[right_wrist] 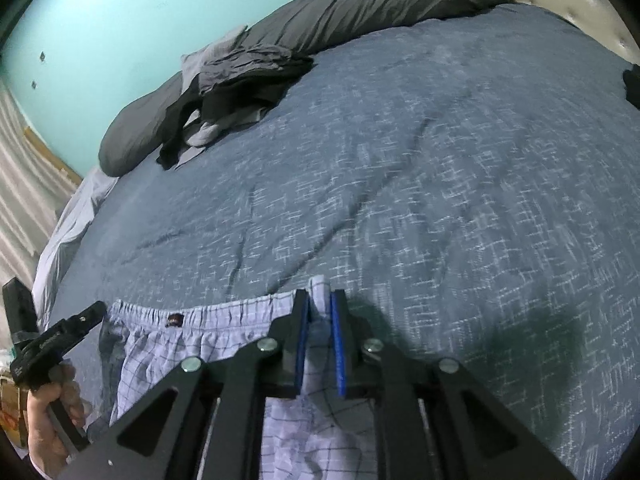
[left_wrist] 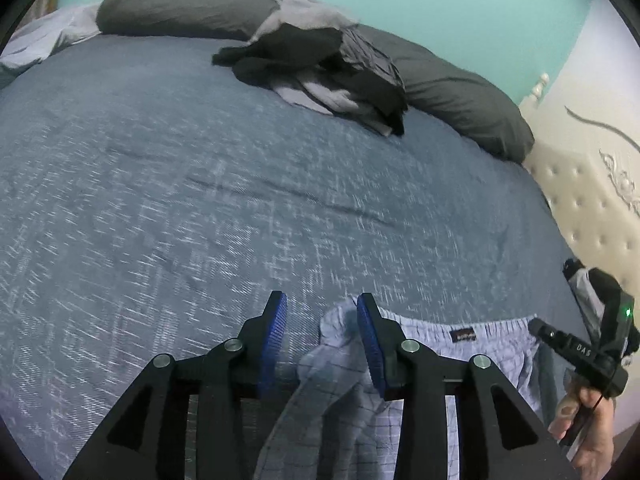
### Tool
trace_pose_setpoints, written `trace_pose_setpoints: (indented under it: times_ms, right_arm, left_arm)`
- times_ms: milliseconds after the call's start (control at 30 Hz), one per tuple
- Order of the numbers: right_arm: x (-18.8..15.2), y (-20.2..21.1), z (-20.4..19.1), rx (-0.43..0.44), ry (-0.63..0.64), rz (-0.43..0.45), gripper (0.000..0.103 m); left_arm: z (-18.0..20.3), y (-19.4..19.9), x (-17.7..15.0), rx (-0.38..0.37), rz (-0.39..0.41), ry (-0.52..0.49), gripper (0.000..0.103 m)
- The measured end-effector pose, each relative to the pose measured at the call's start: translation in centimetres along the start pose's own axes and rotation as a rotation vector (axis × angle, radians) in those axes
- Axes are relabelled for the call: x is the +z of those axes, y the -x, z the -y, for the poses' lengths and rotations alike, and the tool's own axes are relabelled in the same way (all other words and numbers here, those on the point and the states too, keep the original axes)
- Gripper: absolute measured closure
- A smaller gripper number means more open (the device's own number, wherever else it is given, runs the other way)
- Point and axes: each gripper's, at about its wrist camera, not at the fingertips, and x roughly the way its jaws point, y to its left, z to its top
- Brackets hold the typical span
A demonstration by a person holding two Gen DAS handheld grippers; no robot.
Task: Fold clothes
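Left wrist view: left gripper (left_wrist: 322,300) jaws wide apart, gripping nothing; 1 corner of the checked boxer shorts (left_wrist: 424,344) lies between the 2 pads, loose. Shorts hang at the near edge of the blue bedspread (left_wrist: 200,200). Clothes pile (left_wrist: 320,64) against grey pillows (left_wrist: 180,4).

Right wrist view: right gripper (right_wrist: 320,300) jaws nearly closed, pinching the shorts' waistband corner. A hand (right_wrist: 48,416) holds the other gripper.

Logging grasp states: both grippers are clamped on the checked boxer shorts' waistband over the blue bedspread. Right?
Not quite. Only the right gripper is shut on the checked boxer shorts, as the right wrist view shows. The left wrist view shows the left gripper open, cloth loose between its fingers, over the blue bedspread.
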Motion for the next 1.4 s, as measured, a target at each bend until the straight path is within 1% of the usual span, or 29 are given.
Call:
trace_pose_setpoints:
  times_ms: [133, 333, 367, 400, 467, 533, 600, 633, 700, 733, 900, 933, 1000, 1200, 1233, 1267, 1300, 1400]
  right_arm:
    - [0.2, 0.5, 0.2, -0.011, -0.017, 0.020, 0.087]
    - [0.5, 1.5, -0.4, 0.036, -0.031, 0.055, 0.085]
    - [0.5, 1.6, -0.6, 0.044, -0.030, 0.059, 0.085]
    - [0.5, 1.7, -0.6, 0.047, -0.027, 0.061, 0.085]
    - [0.3, 1.8, -0.8, 0.051, -0.024, 0.055, 0.084]
    - [0.0, 1.6, -0.9, 0.057, -0.026, 0.042, 0.084]
    - [-0.4, 1.9, -1.0, 0.057, -0.019, 0.036, 0.084]
    - [-0.6, 2.0, -1.2, 0.055, -0.014, 0.034, 0.084]
    - [-0.9, 2.4, -1.4, 0.054, -0.004, 0.033, 0.084]
    - [-1.2, 2.5, -1.5, 0.057, -0.002, 0.030, 0.084]
    - [-2.9, 3.9, -1.7, 0.058, 0.010, 0.015, 0.083]
    - [-3.3, 4.2, -1.5, 0.056, 0.006, 0.008, 0.082]
    - [-4.1, 4.7, -1.3, 0.053, -0.002, -0.006, 0.074]
    - [-6.6, 6.6, -0.7, 0.041, -0.029, -0.042, 0.069]
    - [-7.0, 6.9, -0.7, 0.039, -0.034, -0.044, 0.066]
    - [-7.4, 7.2, -0.6, 0.038, -0.042, -0.047, 0.062]
    - [-7.8, 7.5, -0.5, 0.036, -0.049, -0.052, 0.061]
    - [-9.1, 8.2, -0.5, 0.034, -0.064, -0.066, 0.060]
  left_arm:
    - [0.1, 0.1, -0.1, 0.001, -0.002, -0.008, 0.063]
    - [0.7, 0.3, -0.6, 0.017, -0.006, -0.046, 0.063]
    - [0.6, 0.4, -0.7, 0.019, -0.002, -0.047, 0.061]
    - [0.6, 0.6, -0.8, 0.022, 0.002, -0.048, 0.054]
    - [0.7, 1.1, -1.0, 0.032, 0.013, -0.060, 0.046]
    - [0.7, 1.9, -1.3, 0.042, 0.026, -0.072, 0.042]
    - [0.7, 2.7, -1.5, 0.045, 0.039, -0.080, 0.035]
    - [0.7, 3.2, -1.6, 0.040, 0.043, -0.073, 0.033]
    - [0.5, 3.9, -2.0, 0.033, 0.048, -0.060, 0.025]
    - [0.5, 4.4, -2.4, 0.035, 0.048, -0.058, 0.023]
    - [0.4, 5.9, -4.6, 0.039, 0.025, -0.060, 0.022]
    - [0.4, 6.1, -5.1, 0.038, 0.018, -0.062, 0.021]
    - [0.3, 6.5, -5.8, 0.031, 0.005, -0.059, 0.012]
    - [0.7, 8.3, -7.7, 0.023, -0.002, -0.048, 0.008]
    - [0.8, 8.6, -8.1, 0.025, -0.001, -0.051, 0.008]
    - [1.0, 9.0, -8.5, 0.029, -0.001, -0.053, 0.005]
    - [1.1, 9.4, -8.9, 0.032, 0.000, -0.056, 0.002]
    - [1.4, 10.4, -9.9, 0.034, 0.004, -0.059, 0.002]
